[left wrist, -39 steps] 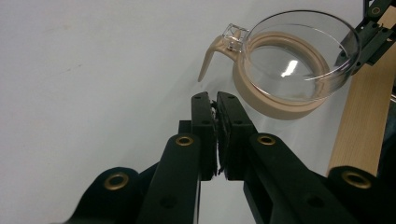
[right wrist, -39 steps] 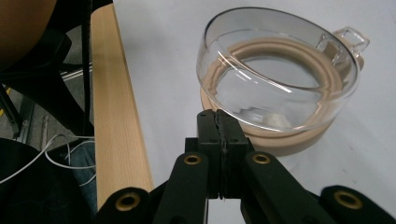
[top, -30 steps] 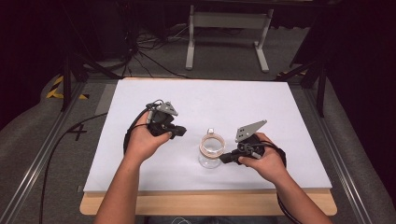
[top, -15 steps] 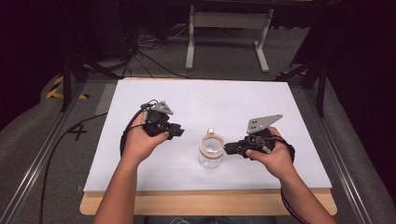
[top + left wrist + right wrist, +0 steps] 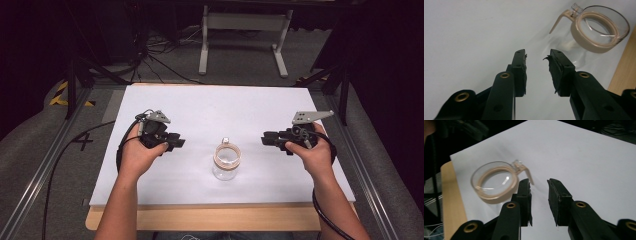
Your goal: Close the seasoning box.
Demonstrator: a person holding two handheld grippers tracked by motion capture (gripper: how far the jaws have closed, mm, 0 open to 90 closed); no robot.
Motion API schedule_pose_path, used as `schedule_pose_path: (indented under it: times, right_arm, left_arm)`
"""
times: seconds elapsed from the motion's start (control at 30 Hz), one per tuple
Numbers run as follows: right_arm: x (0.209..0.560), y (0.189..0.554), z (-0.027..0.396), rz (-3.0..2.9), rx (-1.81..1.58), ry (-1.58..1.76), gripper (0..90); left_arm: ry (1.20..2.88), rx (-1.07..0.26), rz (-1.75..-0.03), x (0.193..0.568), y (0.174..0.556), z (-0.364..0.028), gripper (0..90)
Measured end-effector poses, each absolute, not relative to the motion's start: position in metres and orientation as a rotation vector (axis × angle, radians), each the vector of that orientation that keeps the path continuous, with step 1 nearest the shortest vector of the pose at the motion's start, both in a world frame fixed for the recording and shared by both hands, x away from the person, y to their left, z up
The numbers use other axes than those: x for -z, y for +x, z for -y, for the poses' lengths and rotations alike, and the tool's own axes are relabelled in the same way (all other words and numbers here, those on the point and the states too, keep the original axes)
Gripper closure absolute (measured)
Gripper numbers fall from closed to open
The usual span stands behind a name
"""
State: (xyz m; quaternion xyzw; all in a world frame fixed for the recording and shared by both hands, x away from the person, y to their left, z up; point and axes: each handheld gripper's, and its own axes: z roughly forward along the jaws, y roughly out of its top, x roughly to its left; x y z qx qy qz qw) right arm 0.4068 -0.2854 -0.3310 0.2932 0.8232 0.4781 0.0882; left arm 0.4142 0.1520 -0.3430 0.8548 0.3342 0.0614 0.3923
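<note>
- A clear glass jar point(image 5: 225, 163) with a beige rim band and a hinged clasp stands upright on the white sheet point(image 5: 210, 107) that covers the table, toward the near edge and about midway between the two hands.
- In the left gripper view the same jar point(image 5: 591, 32) shows at the upper right, its mouth open and its clasp arm sticking out to the left; the wooden table edge point(image 5: 624, 65) runs down the right side.
- The left gripper point(image 5: 176, 142) is held in the person's left hand point(image 5: 142, 155), to the left of the jar and well apart from it, pointing toward it.
- Its jaws stand apart with a plain gap between the pads point(image 5: 521, 71), and nothing lies between them; the pad rubber looks frayed at the tip.
- The right gripper point(image 5: 266, 138) sits in the right hand point(image 5: 312, 152), to the right of the jar, also aimed at it and not touching it.
- In the right gripper view its jaws are parted too, empty, with the jar point(image 5: 495, 181) lying beyond and to the left of the left-hand jaw.
- A grey three-cornered plate point(image 5: 311, 116) rides on top of the right gripper.
- A black cable point(image 5: 65, 150) trails from the left gripper off the table's left side.
- Beyond the table a white metal stand point(image 5: 242, 37) rests on the grey floor.
</note>
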Motion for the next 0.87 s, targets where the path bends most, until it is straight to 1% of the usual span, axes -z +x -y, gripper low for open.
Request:
schedule_pose_path:
  times: [0.23, 0.33, 0.43, 0.6, 0.73, 0.8, 0.83, 0.87]
  right_arm:
    - [0.347, 0.422, 0.32, -2.362, -1.33, 1.02, 61.3]
    - [0.358, 0.43, 0.329, -2.335, -1.3, 1.07, 56.8]
    - [0.375, 0.44, 0.337, -2.325, -1.243, 1.124, 52.4]
    - [0.401, 0.451, 0.349, -2.304, -1.208, 1.209, 51.8]
    - [0.415, 0.455, 0.355, -2.314, -1.17, 1.254, 51.1]
    - [0.417, 0.456, 0.357, -2.315, -1.163, 1.264, 50.8]
    - [0.418, 0.456, 0.357, -2.312, -1.163, 1.268, 50.7]
    - [0.418, 0.456, 0.357, -2.312, -1.163, 1.268, 50.7]
  left_arm:
    - [2.152, -0.15, -0.9, 0.356, 0.423, -0.162, 63.1]
    - [2.12, -0.112, -0.937, 0.365, 0.428, -0.167, 62.5]
    - [2.125, -0.104, -0.984, 0.374, 0.433, -0.173, 60.2]
    - [2.143, -0.085, -1.028, 0.387, 0.44, -0.178, 59.3]
    - [2.162, -0.091, -1.052, 0.396, 0.444, -0.18, 57.1]
    - [2.163, -0.093, -1.057, 0.398, 0.446, -0.181, 54.9]
    - [2.162, -0.115, -1.059, 0.4, 0.447, -0.181, 53.6]
    - [2.162, -0.115, -1.059, 0.4, 0.447, -0.181, 50.4]
